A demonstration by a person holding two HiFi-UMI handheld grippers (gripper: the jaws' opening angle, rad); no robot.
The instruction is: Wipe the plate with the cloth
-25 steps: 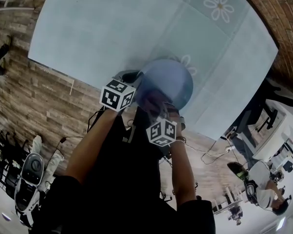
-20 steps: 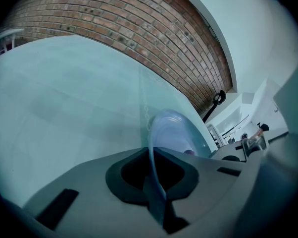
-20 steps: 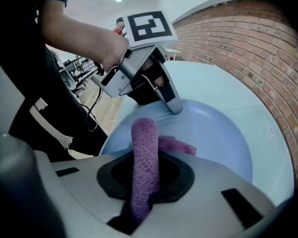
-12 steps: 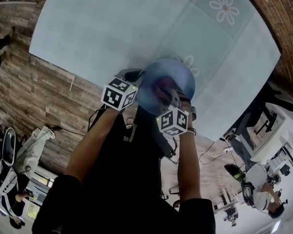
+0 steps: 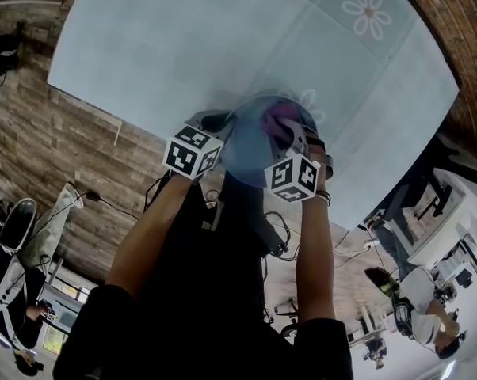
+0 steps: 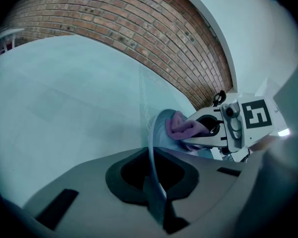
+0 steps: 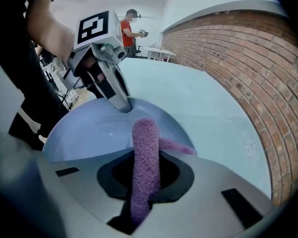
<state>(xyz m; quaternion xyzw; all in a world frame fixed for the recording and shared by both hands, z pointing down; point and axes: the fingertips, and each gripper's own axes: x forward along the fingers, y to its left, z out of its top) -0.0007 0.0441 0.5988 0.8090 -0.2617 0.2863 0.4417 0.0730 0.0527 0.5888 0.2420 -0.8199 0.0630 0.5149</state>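
A table (image 5: pixel 183 46) under a pale blue cover printed with daisies fills most of the head view, and a brick wall (image 5: pixel 452 22) is seen along its far side. A wood floor (image 5: pixel 56 157) is seen on its near side. The same table (image 6: pixel 65 98) and wall (image 6: pixel 114 24) are seen from the left gripper view, and again from the right gripper view as table (image 7: pixel 213 103) and wall (image 7: pixel 248 58).

A blue plate (image 5: pixel 250 145) is held over the table's near edge, between the two grippers. Whether its far rim rests on the table can perhaps not be told from these views. In the left gripper view the plate (image 6: pixel 159 128) is seen edge-on, rising out of the jaws. In the right gripper view its hollow face (image 7: pixel 89 128) is turned toward the camera.

The left gripper (image 5: pixel 221 123) is clamped on the plate's rim, with the jaws (image 6: pixel 154 192) drawn together on the thin edge. From the right gripper view it (image 7: pixel 124 105) is seen gripping the rim at the plate's far side.

The right gripper (image 5: pixel 284 131) is closed on a purple cloth (image 5: pixel 280 121), and the cloth is laid against the plate's face. In its own view the jaws (image 7: pixel 141 202) are pinched on a rolled length of cloth (image 7: pixel 146 152), whose free end is spread to the right on the plate. From the left gripper view the right gripper (image 6: pixel 191 133) and the bunched cloth (image 6: pixel 181 125) are seen touching the plate's upper part.
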